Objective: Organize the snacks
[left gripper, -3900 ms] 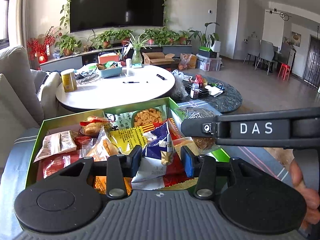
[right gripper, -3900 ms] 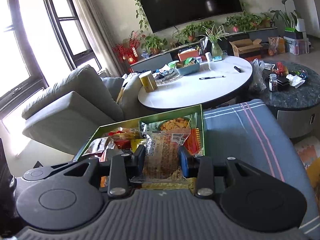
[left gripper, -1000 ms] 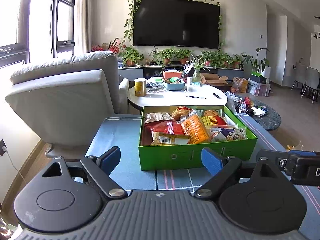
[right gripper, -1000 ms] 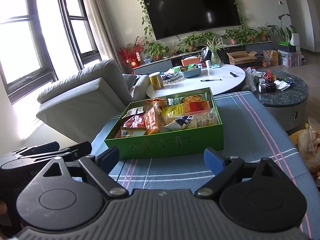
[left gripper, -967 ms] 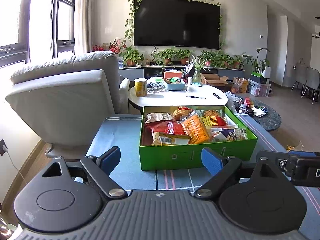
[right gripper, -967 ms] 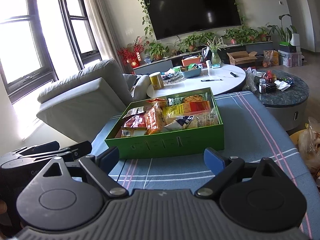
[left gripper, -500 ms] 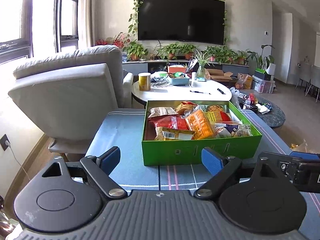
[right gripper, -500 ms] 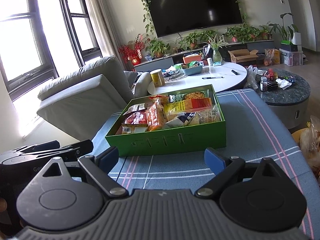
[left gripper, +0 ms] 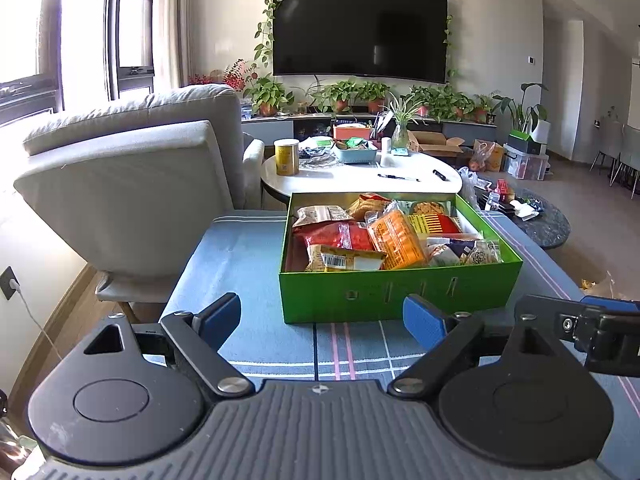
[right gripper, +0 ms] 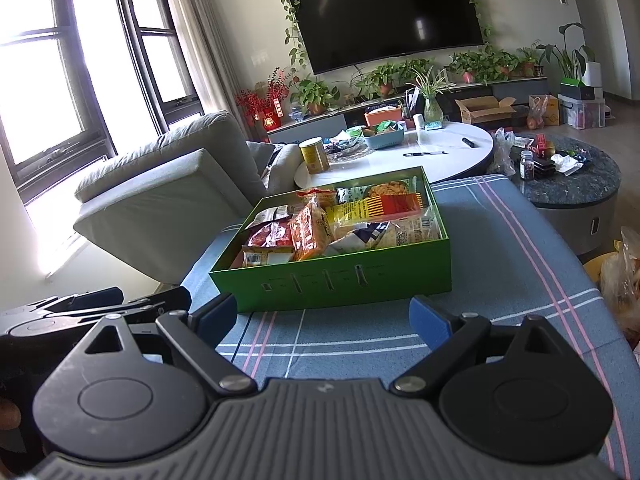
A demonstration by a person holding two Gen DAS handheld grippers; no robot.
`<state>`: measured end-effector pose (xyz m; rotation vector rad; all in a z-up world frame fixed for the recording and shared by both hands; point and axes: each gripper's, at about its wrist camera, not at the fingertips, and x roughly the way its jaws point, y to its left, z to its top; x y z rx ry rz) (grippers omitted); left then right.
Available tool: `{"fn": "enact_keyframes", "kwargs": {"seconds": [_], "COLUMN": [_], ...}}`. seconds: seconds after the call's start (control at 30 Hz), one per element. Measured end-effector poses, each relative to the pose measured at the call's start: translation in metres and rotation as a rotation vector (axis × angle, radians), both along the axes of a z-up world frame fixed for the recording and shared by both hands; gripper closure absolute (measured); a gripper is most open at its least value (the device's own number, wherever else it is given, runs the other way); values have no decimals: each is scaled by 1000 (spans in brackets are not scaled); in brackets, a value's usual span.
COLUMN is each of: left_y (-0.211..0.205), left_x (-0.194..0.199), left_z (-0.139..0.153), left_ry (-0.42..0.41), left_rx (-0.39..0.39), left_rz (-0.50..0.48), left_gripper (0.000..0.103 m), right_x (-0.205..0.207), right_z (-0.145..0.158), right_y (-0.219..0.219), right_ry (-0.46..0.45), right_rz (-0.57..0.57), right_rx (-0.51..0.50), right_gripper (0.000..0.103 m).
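A green box (left gripper: pixel 396 292) (right gripper: pixel 340 280) stands on the blue striped cloth, filled with snack packets: a red bag (left gripper: pixel 340 236), an orange pack (left gripper: pixel 396 236) (right gripper: pixel 310 232), a yellow-and-red pack (right gripper: pixel 376 204). My left gripper (left gripper: pixel 322 316) is open, hanging in front of the box's near wall with nothing between its blue pads. My right gripper (right gripper: pixel 320 316) is open too, also short of the box and empty. The right gripper's body (left gripper: pixel 592 328) shows at the right edge of the left wrist view; the left one's body (right gripper: pixel 80 308) shows at the left of the right wrist view.
A grey armchair (left gripper: pixel 132 184) stands left of the clothed surface. Behind the box is a white round table (left gripper: pixel 360 176) with a yellow tin (left gripper: pixel 287 157), pens and a tray. A dark round table (right gripper: pixel 572 184) with clutter sits to the right.
A few seconds ago both grippers were over the box and shut on packets. Now both are open, empty and drawn back in front of it. Over the last second almost nothing has moved.
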<state>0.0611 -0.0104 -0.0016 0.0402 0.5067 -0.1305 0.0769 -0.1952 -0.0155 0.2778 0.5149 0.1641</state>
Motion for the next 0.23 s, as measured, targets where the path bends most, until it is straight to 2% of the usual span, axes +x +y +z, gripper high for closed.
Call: {"fn": "enact_keyframes", "kwargs": {"seconds": [0.23], "left_y": [1], "left_x": [0], "left_z": [0], "left_ry": [1], "left_rx": [0], "left_rz": [7], "left_gripper": [16], "right_x": [0], "right_z": [-1], "right_y": [1], "right_ry": [1], "right_rz": [1], "right_rx": [-1], "right_gripper": [37]}}
